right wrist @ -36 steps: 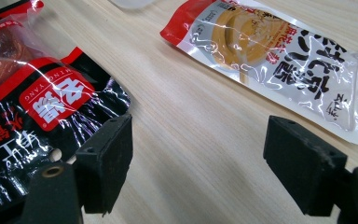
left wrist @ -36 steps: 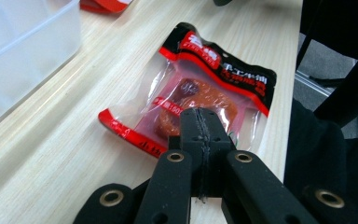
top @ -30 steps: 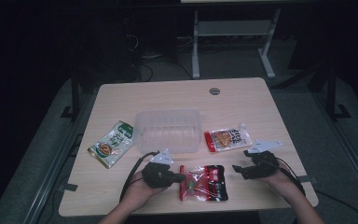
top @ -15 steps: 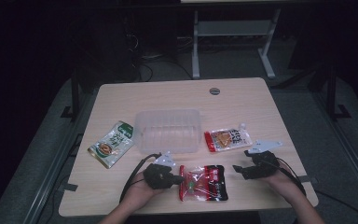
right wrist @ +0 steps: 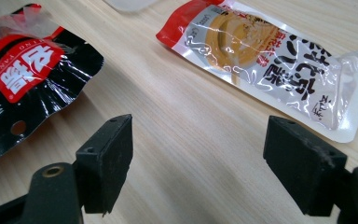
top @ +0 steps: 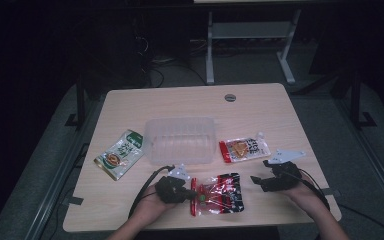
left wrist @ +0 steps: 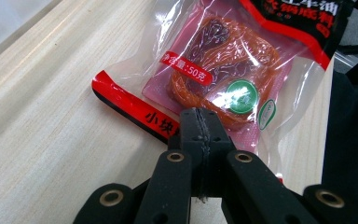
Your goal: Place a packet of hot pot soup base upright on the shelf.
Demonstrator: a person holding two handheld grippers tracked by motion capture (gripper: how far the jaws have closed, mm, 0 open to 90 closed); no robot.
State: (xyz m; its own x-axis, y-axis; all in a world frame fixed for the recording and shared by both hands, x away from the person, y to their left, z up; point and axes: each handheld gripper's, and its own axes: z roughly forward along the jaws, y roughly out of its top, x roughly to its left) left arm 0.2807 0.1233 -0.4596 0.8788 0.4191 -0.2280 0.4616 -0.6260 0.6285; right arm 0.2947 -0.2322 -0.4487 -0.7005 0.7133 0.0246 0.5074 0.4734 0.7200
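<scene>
A red-and-black sauce packet point(top: 222, 194) point(left wrist: 223, 79) with a clear window lies flat near the table's front edge. My left gripper point(top: 192, 192) point(left wrist: 200, 123) is shut on the packet's left edge, jaws pressed together over the red strip. To the right of that packet, my right gripper point(top: 260, 172) point(right wrist: 198, 163) stands open over bare wood with nothing between its fingers. From the right gripper view the packet's black end point(right wrist: 23, 79) lies to the left, and a white-and-red sauce pouch point(top: 242, 149) point(right wrist: 265, 51) lies beyond the jaws to the right.
A clear plastic container point(top: 180, 140) stands in the middle of the wooden table point(top: 180, 102). A green-and-white packet point(top: 120, 155) lies to its left. Dark floor and a desk frame point(top: 250, 30) sit behind the table.
</scene>
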